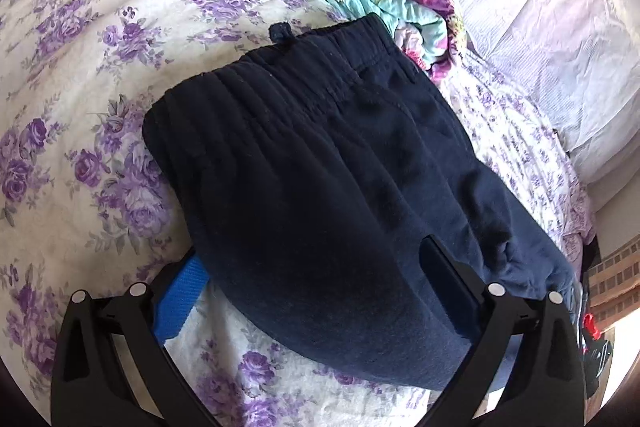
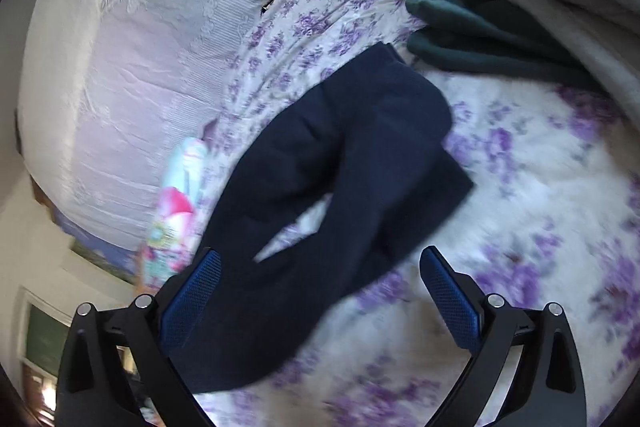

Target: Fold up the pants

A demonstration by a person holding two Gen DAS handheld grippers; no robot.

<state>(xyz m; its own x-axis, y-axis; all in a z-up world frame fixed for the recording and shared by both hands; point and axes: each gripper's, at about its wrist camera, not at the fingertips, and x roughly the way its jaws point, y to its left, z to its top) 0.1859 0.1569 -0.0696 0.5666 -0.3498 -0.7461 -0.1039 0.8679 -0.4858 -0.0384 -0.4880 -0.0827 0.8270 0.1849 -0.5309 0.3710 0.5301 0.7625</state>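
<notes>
Left claw (image 1: pixel 316 307) and right claw (image 2: pixel 320 303) both released over navy pants (image 1: pixel 320 187); advise pinching the 6 o'clock edge squarely.

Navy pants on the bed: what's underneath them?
The navy pants lie on a purple-flowered bedsheet, visible all round them. One left gripper finger is partly covered. Anything else beneath is hidden.

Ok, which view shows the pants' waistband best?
Left wrist: the waistband lies sharp and unobstructed along the far edge of the pants. Right wrist shows only blurred dark pants fabric; no waistband can be made out there.
</notes>
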